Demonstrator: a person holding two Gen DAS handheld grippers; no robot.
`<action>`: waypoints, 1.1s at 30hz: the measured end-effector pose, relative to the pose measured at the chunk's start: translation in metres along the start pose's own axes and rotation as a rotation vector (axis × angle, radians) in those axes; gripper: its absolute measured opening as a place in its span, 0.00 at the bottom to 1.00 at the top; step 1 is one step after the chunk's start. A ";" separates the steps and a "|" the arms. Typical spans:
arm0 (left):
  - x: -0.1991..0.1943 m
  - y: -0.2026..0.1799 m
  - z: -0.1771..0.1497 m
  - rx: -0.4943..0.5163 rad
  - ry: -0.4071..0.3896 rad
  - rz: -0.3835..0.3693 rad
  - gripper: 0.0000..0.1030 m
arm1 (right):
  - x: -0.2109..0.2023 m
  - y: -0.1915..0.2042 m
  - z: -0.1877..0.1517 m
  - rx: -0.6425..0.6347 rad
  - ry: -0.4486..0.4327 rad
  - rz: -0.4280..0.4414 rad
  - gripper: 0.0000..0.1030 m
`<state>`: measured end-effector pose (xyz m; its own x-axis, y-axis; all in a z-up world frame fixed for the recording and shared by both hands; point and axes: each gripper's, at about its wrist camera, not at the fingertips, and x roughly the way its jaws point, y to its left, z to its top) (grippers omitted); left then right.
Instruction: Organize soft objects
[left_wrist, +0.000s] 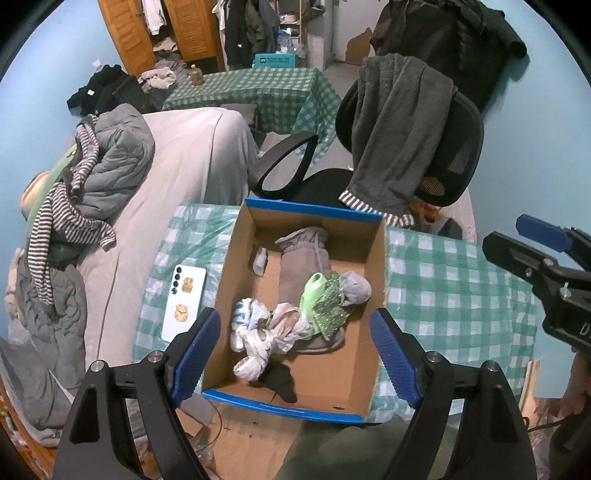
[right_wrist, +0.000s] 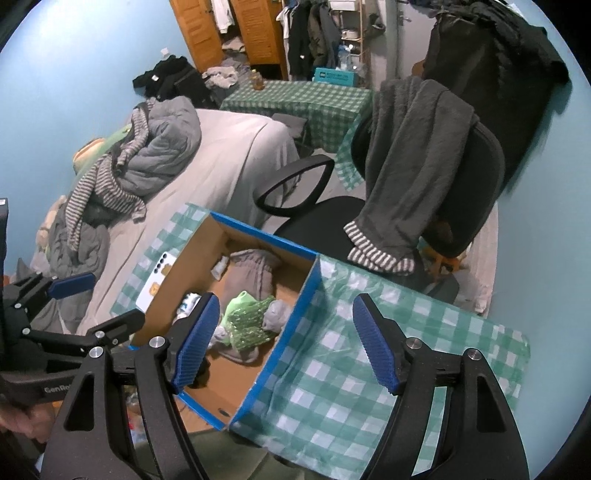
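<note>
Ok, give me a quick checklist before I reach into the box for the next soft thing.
1. Left claw open and empty: ok.
2. Right claw open and empty: ok.
3. Left claw above the cardboard box: ok.
4. Right claw over the box: not ok, mostly over the checked tablecloth.
5. Soft items reachable: ok, the green cloth and white bundle lie on top.
6. Phone outside the box, away from the claws: ok.

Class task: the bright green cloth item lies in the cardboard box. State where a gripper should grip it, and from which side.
Grip the raised plain-green fold at the top of the green cloth item, coming straight down from above: it stands highest on the pile, and the cardboard box walls probably block any sideways approach.
</note>
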<state>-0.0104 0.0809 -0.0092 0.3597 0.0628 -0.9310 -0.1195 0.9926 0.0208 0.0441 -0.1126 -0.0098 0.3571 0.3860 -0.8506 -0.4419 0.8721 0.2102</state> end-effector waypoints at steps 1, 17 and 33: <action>-0.002 -0.001 0.001 0.001 -0.004 -0.008 0.82 | -0.001 -0.001 0.000 0.003 -0.003 0.001 0.73; -0.015 -0.020 0.003 0.033 -0.032 -0.004 0.82 | -0.009 -0.013 -0.004 0.026 -0.009 0.009 0.73; -0.020 -0.022 0.005 -0.010 -0.028 0.003 0.82 | -0.010 -0.014 -0.004 0.028 -0.010 0.009 0.73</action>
<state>-0.0106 0.0585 0.0102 0.3848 0.0685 -0.9205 -0.1296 0.9914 0.0196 0.0429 -0.1296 -0.0063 0.3615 0.3971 -0.8436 -0.4218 0.8765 0.2319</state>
